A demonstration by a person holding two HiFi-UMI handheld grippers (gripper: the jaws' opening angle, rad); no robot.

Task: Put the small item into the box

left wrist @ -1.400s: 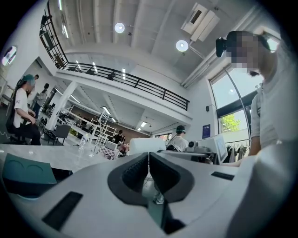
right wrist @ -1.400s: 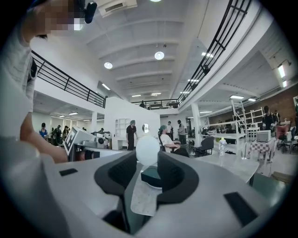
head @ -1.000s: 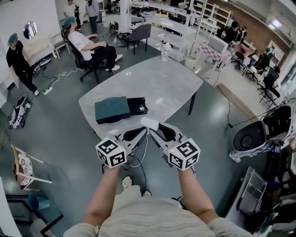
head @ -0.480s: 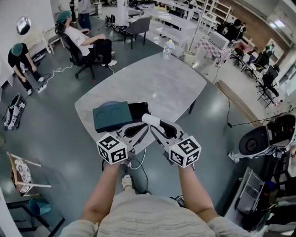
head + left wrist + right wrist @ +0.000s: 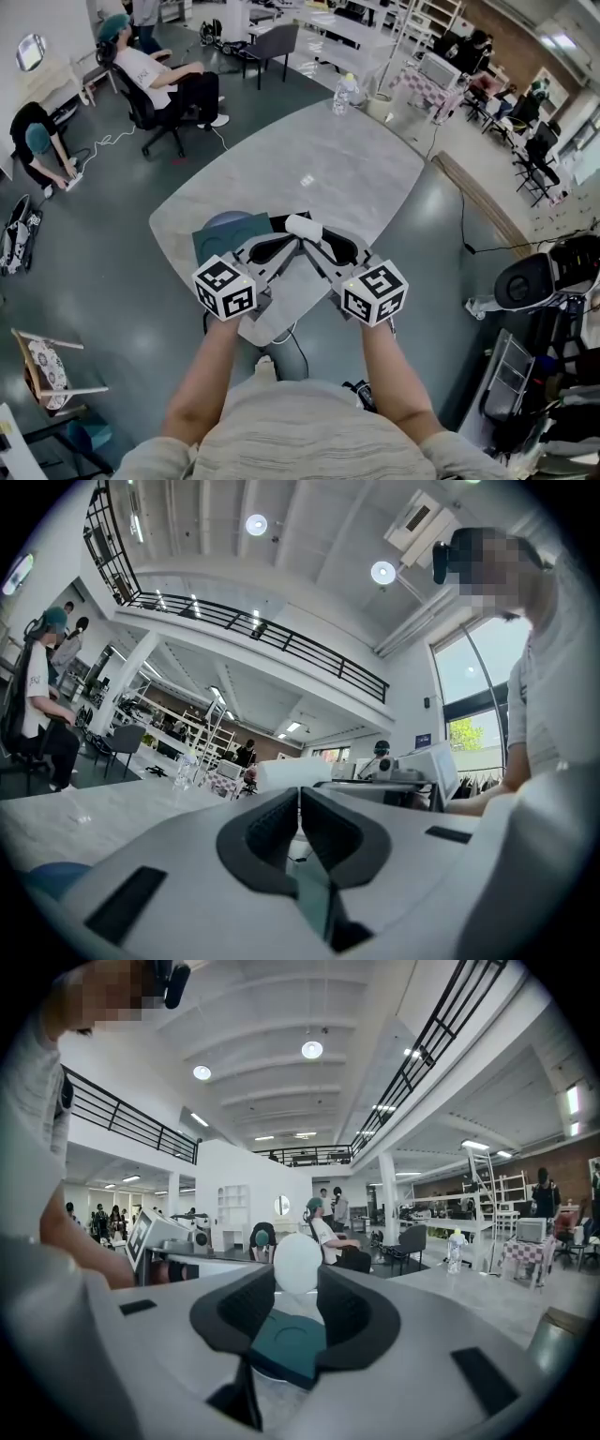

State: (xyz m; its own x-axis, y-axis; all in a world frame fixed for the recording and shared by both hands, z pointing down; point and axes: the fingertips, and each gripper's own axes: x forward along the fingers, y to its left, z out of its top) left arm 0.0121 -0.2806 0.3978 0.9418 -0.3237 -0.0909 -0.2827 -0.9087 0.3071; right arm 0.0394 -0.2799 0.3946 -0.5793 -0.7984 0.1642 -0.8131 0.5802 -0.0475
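Head view: right hand-held gripper (image 5: 307, 231) grasping white item (image 5: 301, 225) has reached box (image 5: 217, 240); left hand-held gripper (image 5: 289, 244) clenched.

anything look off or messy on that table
Nothing looks spilled or damaged. The teal box sits by the near edge of the table with its black tray slid out, which looks deliberate. The right tool grips the white item by it; the left tool is shut and empty.

Head view: steeply down, high over table (image 5: 328, 159); gripper views: low, close, across same table, box (image 5: 281, 1344) shared with right.
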